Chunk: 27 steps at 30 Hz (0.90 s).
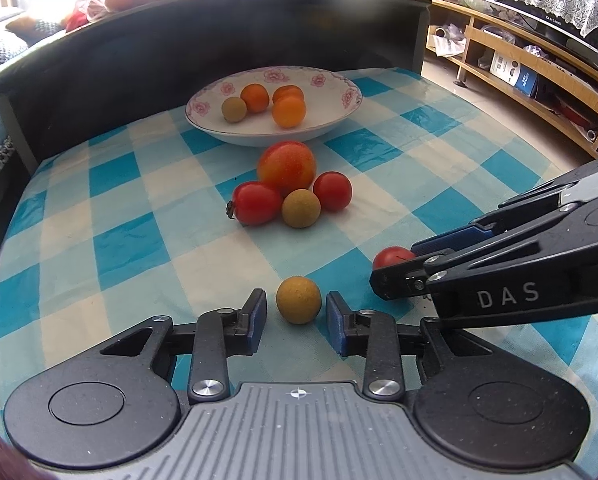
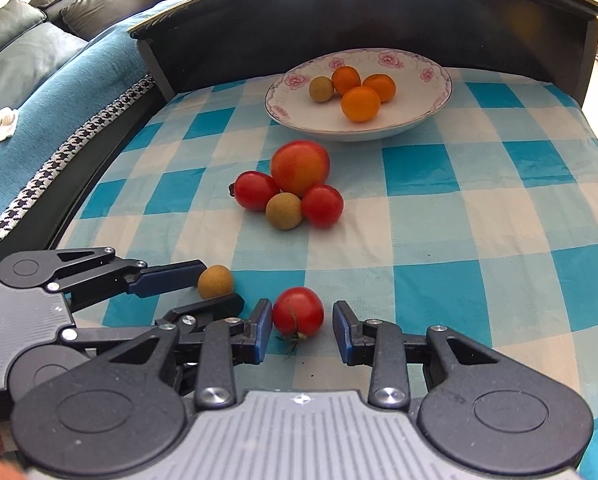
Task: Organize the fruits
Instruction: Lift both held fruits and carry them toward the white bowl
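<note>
Left gripper: fingers apart, a tan longan between them, gaps on both sides.
Right gripper: fingers apart, a cherry tomato between, touching the left finger.
Beyond the fingers: 4 clustered fruits, then a floral bowl holding 4 more.
Worktop: blue-checked cloth.

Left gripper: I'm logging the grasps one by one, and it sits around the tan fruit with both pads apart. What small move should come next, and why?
Probably close the left gripper on the longan. The fruit already sits between the open blue pads, resting on the checked tablecloth, with a gap on each side. Once gripped, it could go to the plate, where another longan lies.
</note>
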Each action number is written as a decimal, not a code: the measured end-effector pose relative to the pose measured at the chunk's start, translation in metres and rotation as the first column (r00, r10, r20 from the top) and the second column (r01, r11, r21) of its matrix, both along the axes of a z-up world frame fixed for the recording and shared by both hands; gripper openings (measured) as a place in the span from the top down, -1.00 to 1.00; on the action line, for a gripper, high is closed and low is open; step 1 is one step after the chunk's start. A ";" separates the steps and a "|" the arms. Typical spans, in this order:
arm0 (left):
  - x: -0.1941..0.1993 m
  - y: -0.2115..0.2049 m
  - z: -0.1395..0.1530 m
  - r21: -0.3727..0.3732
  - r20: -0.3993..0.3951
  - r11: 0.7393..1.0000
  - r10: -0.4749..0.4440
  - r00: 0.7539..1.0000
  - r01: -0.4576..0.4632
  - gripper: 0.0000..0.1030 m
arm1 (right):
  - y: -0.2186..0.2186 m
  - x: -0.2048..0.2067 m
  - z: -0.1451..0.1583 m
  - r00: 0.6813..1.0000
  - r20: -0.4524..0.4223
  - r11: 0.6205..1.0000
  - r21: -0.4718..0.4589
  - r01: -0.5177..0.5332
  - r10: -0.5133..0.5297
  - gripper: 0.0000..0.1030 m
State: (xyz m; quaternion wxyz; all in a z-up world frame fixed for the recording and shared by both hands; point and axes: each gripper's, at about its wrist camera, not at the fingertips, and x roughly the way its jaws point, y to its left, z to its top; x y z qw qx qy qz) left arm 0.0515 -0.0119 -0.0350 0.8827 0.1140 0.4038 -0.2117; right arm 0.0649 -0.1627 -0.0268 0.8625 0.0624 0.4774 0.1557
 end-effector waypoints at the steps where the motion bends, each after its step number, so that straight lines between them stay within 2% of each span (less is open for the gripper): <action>1: 0.000 0.000 0.000 0.001 0.000 1.000 -0.001 1.000 0.001 0.20 | 0.000 0.000 0.000 1.000 0.001 1.000 -0.002 -0.002 0.002 0.31; 6: 0.000 0.001 0.001 0.005 0.000 1.000 -0.004 1.000 0.004 0.16 | 0.004 -0.001 0.001 1.000 0.016 0.999 -0.031 -0.018 0.018 0.39; 9: 0.004 0.005 0.001 -0.014 -0.011 1.000 0.011 1.000 -0.011 0.21 | 0.002 -0.003 0.003 1.000 0.018 0.999 -0.050 -0.022 0.023 0.40; 15: 0.008 0.005 0.002 -0.037 -0.021 0.999 0.027 0.999 -0.027 0.35 | -0.008 -0.005 0.005 1.000 0.019 0.999 -0.039 0.001 0.000 0.40; 21: 0.005 0.002 0.004 -0.022 -0.022 1.000 0.022 1.000 -0.023 0.37 | -0.011 -0.004 0.007 1.000 0.026 0.999 -0.034 0.016 -0.016 0.40; 27: 0.007 0.000 0.010 -0.065 -0.029 0.998 0.024 0.999 -0.026 0.37 | -0.013 -0.005 0.015 0.998 0.047 0.999 -0.026 0.029 -0.028 0.40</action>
